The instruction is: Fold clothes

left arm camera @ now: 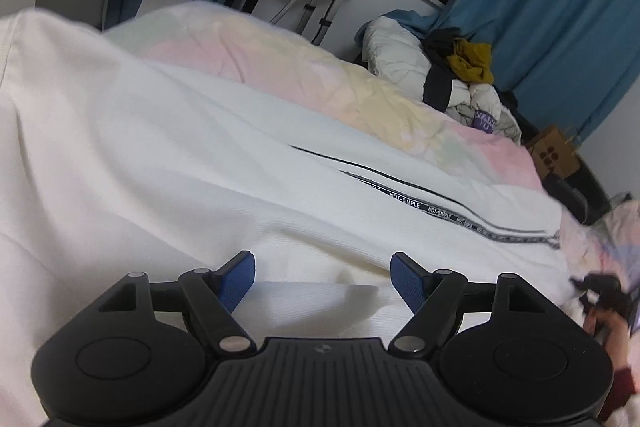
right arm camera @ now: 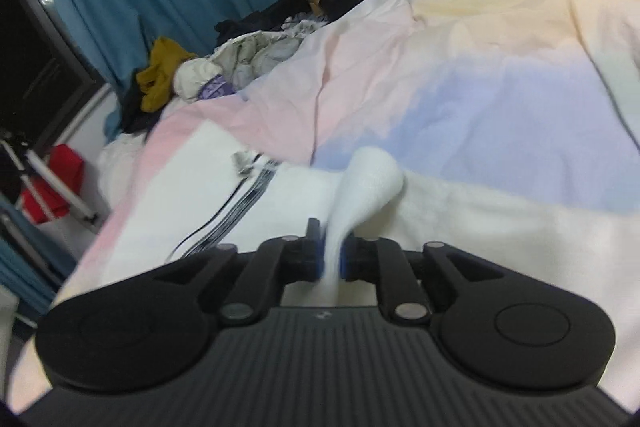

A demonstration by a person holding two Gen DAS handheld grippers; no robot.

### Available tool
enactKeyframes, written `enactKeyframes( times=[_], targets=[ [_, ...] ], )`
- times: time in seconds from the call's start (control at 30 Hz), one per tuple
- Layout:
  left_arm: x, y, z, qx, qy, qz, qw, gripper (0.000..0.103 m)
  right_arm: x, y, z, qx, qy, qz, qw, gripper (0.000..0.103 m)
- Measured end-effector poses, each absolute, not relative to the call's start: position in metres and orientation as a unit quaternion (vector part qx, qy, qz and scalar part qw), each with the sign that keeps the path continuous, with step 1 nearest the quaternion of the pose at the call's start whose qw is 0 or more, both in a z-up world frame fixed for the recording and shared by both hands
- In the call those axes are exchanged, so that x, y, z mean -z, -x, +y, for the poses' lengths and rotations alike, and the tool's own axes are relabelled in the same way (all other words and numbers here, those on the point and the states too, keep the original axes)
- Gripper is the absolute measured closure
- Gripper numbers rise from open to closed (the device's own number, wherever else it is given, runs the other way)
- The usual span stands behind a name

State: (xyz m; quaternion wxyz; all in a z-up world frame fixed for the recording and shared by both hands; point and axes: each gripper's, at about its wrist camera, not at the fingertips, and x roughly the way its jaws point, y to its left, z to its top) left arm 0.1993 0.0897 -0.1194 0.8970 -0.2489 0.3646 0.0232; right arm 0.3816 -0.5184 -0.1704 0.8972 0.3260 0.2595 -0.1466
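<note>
The right claw (right arm camera: 331, 251) pinches a fold of the white garment (right arm camera: 460, 211) on the bed (right arm camera: 500, 67). Only the left view shows the left claw (left arm camera: 322, 277) wide open over it, holding nothing, and the "NOT-SIMPLE" stripe (left arm camera: 420, 205).

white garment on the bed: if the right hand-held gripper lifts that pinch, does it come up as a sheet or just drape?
Probably drapes: the white garment bunches into a soft ridge where the right hand-held gripper is shut on it. It looks like thick knit, so likely heavier than a thin shirt. It may drag the pastel duvet slightly. The left hand-held gripper is open above it.
</note>
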Motion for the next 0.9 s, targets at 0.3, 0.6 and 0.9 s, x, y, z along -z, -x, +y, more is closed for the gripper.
enactKeyframes(
  times=[0.3,0.6,0.9],
  targets=[
    [0.117,-0.180,0.097,-0.045,0.243,0.357,0.901,0.026,0.113,-0.273,-0.443,0.010,-0.207,0.307,0.929,0.081],
    [0.096,-0.102,0.147,-0.093,0.308,0.343,0.883,0.025,0.085,-0.211,-0.427,-0.007,-0.201,0.308,0.930,0.075],
    [0.100,-0.007,0.230,-0.142,0.430,0.323,0.831,0.021,0.099,-0.200,-0.467,0.084,-0.283,0.287,0.911,0.045]
  ],
)
